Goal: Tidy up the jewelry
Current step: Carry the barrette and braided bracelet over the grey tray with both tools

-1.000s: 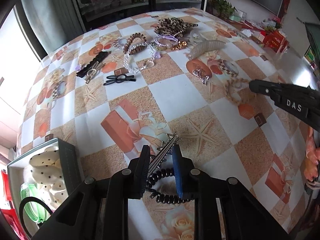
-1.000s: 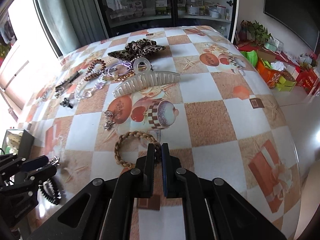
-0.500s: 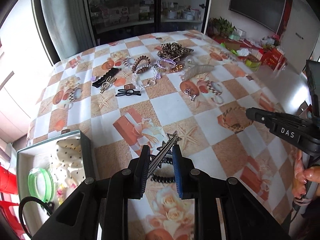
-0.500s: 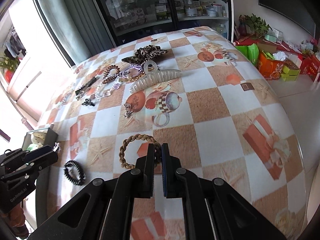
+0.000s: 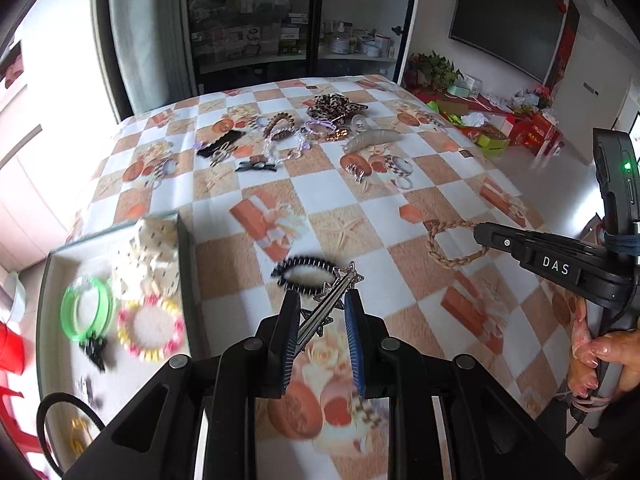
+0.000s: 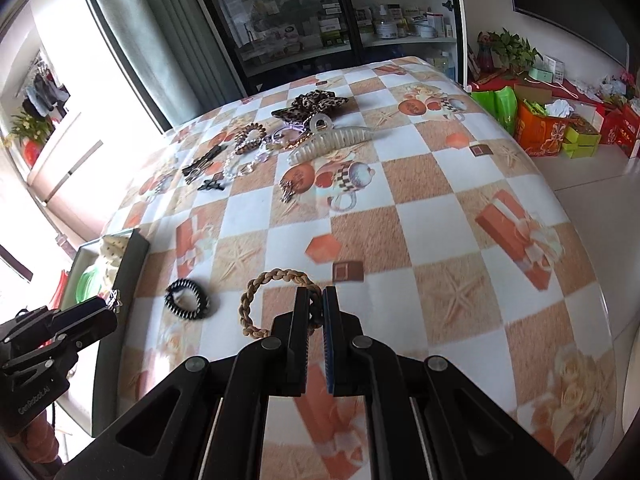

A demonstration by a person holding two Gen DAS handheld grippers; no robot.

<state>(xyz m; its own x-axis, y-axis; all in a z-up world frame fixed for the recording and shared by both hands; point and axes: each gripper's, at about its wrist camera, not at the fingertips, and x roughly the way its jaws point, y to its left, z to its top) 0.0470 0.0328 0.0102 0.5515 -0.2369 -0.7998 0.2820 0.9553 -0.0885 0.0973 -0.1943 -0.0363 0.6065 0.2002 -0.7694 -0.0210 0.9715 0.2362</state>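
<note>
Left gripper (image 5: 322,316) jaws clamp a silver star-studded metal hair clip (image 5: 334,298), lower centre; right gripper (image 6: 316,312) jaws clenched, empty.

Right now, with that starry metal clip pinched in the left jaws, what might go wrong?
The star hair clip sits slanted between the left gripper jaws, so it might twist loose and drop onto the black coil hair tie below. The box already holds a green bangle and a beaded bracelet; a careless drop could tangle them.
</note>
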